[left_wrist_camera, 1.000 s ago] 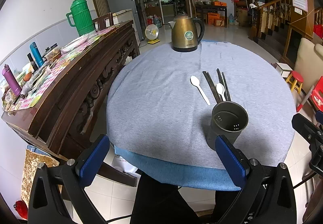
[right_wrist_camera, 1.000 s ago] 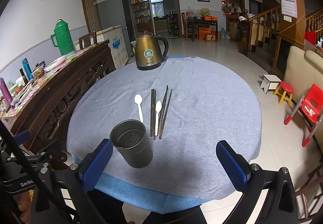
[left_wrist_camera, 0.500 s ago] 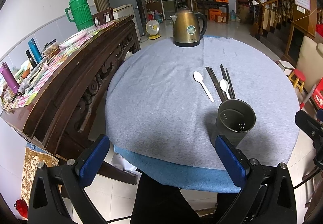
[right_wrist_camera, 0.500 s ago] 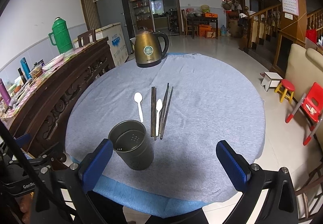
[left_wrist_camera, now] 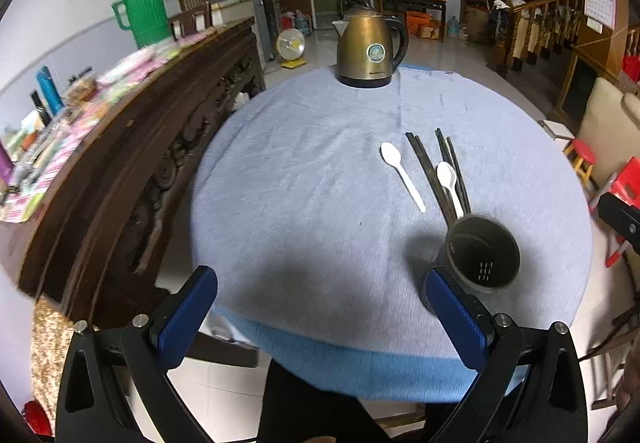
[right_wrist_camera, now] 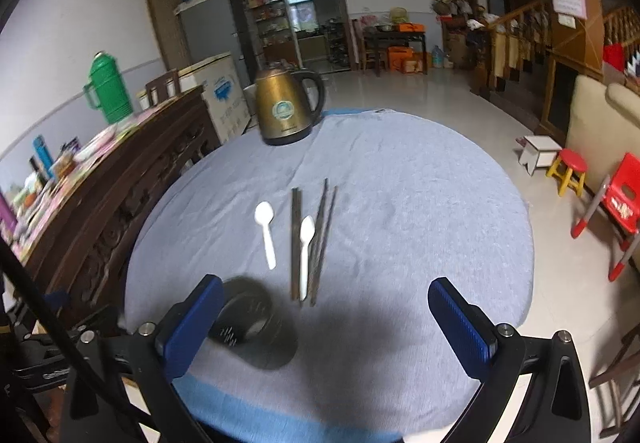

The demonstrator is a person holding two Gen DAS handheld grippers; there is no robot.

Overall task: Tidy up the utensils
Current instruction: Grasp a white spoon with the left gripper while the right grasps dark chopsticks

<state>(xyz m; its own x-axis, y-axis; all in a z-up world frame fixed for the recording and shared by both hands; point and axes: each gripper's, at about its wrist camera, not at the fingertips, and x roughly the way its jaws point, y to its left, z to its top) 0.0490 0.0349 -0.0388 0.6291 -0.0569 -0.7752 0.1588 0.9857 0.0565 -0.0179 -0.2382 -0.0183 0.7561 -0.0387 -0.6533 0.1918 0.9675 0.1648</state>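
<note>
A dark metal utensil cup (left_wrist_camera: pixel 482 253) (right_wrist_camera: pixel 256 317) stands near the front edge of the round table with its grey cloth (left_wrist_camera: pixel 312 179) (right_wrist_camera: pixel 420 203). Behind it lie two white plastic spoons (left_wrist_camera: pixel 401 175) (right_wrist_camera: pixel 266 233), one of them (left_wrist_camera: pixel 448 181) (right_wrist_camera: pixel 306 249) among several dark chopsticks (left_wrist_camera: pixel 430 171) (right_wrist_camera: pixel 316 239). My left gripper (left_wrist_camera: pixel 320 313) is open and empty over the front of the table, left of the cup. My right gripper (right_wrist_camera: pixel 326 317) is open and empty, just in front of the chopsticks, with the cup by its left finger.
A brass electric kettle (left_wrist_camera: pixel 370 47) (right_wrist_camera: pixel 286 109) stands at the table's far edge. A carved dark wooden sideboard (left_wrist_camera: pixel 132 147) (right_wrist_camera: pixel 104 187) with a green thermos (left_wrist_camera: pixel 142 9) and clutter runs along the left. Small red stools and a chair (right_wrist_camera: pixel 618 199) stand on the floor at right.
Both grippers have moved forward and lower over the table, so the cup, spoons and chopsticks are nearer. Both stay open. Nothing on the table has moved.
</note>
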